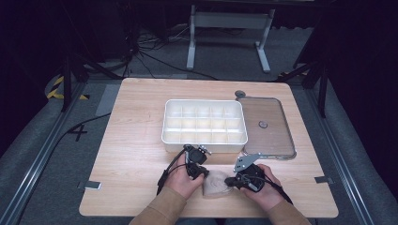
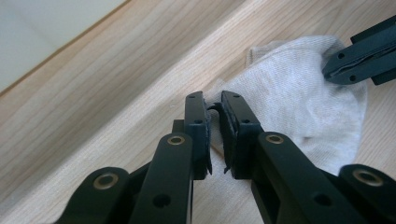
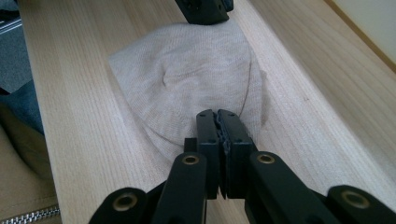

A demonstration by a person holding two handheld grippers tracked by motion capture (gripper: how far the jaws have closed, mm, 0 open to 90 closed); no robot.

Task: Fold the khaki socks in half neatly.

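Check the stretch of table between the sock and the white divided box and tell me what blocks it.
Nothing visible does. The sock lies near the table's front edge, pinched by the left gripper and the right gripper. Only bare wood separates it from the box. The lid lies right of the box, off that path.

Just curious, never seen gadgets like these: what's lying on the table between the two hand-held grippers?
A pale knitted cloth, plain in the high view. The left hand-held gripper pinches one edge and the right hand-held gripper the opposite edge.

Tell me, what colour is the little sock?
Pale beige sock, clearest in the right gripper view.
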